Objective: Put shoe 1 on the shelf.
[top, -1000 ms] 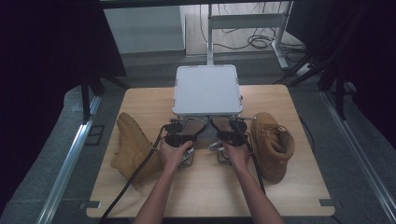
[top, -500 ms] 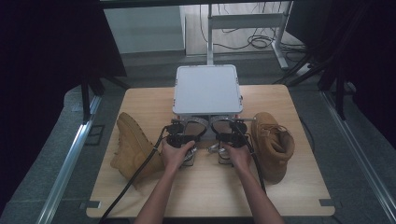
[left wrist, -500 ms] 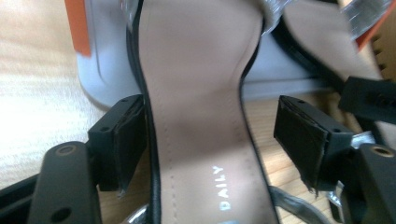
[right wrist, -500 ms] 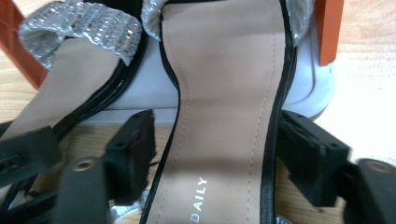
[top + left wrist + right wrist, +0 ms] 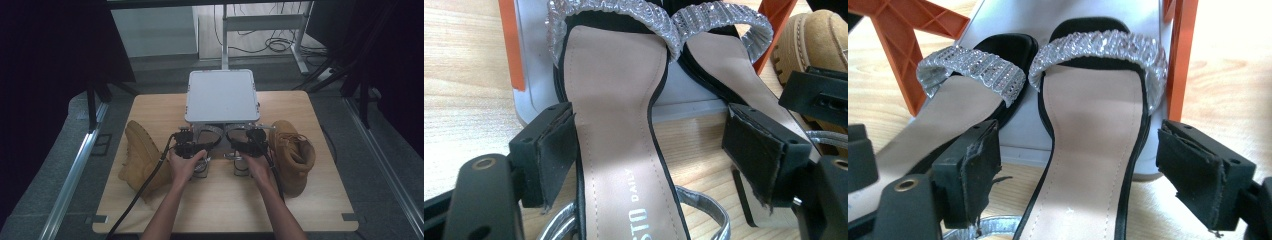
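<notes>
- From the high view I see a wooden table with a grey-white case lying flat at its 12 o'clock end.
- Two strappy sandals sit side by side at the table's centre, their toes tucked under the case's near edge.
- My left gripper sits over the left sandal; my right gripper sits over the right sandal.
- In the left gripper view, the left gripper has its jaws apart, having just been opening. The left sandal's tan insole lies between them: the left pad is right at its edge, the right pad stands clear.
- In the right gripper view, the right gripper also has its jaws spread, having just been opening. The right sandal lies between the pads, neither pressing on it.
- Each sandal has a glittering silver toe strap and a black-edged sole.
- Orange braces stand under the case beside the toes.
- A tan boot lies on its side at 9 o'clock; its mate stands at 3 o'clock.
</notes>
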Tool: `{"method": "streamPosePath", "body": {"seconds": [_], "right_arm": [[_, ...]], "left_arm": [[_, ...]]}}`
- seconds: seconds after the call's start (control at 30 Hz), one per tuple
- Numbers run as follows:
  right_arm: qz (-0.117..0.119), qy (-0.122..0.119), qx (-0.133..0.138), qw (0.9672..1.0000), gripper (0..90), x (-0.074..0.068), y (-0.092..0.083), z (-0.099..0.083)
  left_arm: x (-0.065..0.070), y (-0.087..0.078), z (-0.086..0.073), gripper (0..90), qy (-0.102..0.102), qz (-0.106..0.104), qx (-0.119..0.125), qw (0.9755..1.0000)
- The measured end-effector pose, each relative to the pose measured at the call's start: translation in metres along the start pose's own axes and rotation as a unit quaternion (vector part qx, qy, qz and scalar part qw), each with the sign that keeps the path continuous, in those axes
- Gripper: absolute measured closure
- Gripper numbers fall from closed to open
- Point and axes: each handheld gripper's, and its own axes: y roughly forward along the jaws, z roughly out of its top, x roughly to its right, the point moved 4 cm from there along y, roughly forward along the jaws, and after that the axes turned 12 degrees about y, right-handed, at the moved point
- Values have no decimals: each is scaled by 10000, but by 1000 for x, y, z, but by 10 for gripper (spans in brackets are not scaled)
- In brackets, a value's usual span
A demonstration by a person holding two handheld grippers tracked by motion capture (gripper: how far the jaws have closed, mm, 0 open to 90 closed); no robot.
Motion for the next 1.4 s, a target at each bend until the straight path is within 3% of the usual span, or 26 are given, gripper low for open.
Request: {"method": "streamPosePath", "body": {"seconds": [0.2, 0.5, 0.7, 0.97, 1.13, 1.4], "right_arm": [[-142, -450, 386, 9981, 196, -3, -6, 1], [-195, -831, 742, 9936, 207, -6, -15, 6], [-35, -735, 954, 9927, 214, -8, -19, 10], [116, -712, 843, 9938, 219, -12, -27, 7], [331, -746, 835, 9932, 232, -13, -38, 1], [737, -855, 819, 9902, 256, -10, -64, -22]], "left_arm": [[-4, -5, -1, 221, 2, -5, 67, 10000], [-5, -12, 1, 225, -9, -10, 200, 9998], [-4, -14, 0, 227, 22, -28, 218, 9998], [-1, -24, 0, 228, 108, -83, 323, 9994], [5, -38, -5, 239, 291, -221, 494, 9981], [10, -64, -28, 265, 786, -369, 626, 9943]]}}
